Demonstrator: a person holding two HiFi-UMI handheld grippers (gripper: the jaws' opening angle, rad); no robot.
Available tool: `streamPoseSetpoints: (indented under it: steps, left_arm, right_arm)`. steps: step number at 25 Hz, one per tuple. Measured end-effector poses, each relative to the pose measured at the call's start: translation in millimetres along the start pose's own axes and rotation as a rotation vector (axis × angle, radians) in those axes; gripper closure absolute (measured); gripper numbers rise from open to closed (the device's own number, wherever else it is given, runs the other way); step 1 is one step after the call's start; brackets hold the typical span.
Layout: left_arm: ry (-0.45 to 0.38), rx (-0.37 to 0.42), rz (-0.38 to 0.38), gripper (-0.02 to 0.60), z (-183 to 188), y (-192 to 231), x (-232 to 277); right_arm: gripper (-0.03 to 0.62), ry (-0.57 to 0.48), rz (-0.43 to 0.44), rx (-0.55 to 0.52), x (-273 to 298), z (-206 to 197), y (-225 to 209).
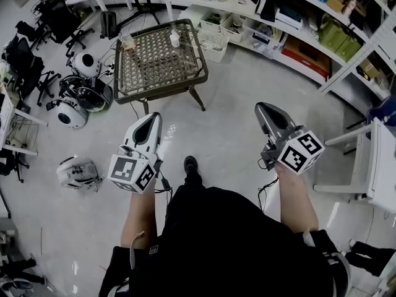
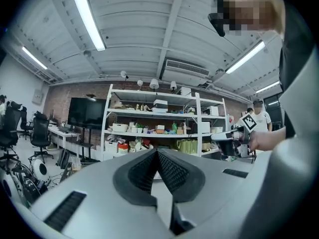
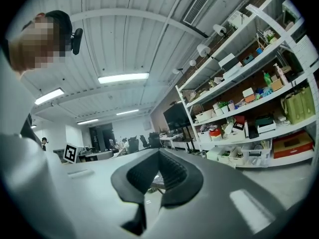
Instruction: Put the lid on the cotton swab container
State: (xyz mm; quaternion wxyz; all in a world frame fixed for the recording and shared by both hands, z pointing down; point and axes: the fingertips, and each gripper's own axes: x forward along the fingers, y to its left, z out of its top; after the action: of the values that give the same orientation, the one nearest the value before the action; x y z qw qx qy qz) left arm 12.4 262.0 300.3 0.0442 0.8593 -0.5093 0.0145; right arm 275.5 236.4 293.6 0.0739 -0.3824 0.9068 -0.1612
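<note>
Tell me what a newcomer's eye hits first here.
The two grippers held out front in the head view, left gripper and right gripper, both shut and empty. Beyond them stands a lattice-top table carrying a small container and a small bottle, neither gripper near it. Cluttered shelves line the wall behind.

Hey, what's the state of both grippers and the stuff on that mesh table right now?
Left gripper: shut, empty.
Right gripper: shut, empty.
Clear container: upright on the mesh table, untouched; lid state too small to tell.
White bottle: upright on the table, untouched.
</note>
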Motion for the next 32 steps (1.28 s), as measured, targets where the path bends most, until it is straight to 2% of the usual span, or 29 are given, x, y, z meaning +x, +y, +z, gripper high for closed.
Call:
streamPoseSetpoints:
  steps: [7,12,22,32]
  left_arm:
    - [0.022,-0.005,-0.038,0.578,-1,43,48]
    - [0.028,-0.040,-0.052,0.577,-3,77,71]
    - [0.046,0.002,-0.084,0.577,-1,141,100]
    - [0.101,-0.008,-0.101,0.577,-19,171,115]
  right_arm:
    - [0.586,0.020,-0.042,0.016,47,2,-26]
    - [0.586,0.028,-0.060,0.058,85,1,-37]
    - [0.586,0.011,-0.050,0.061,170,7,-32]
    - [0.586,0.052,-0.039,0.104,216,-19,-30]
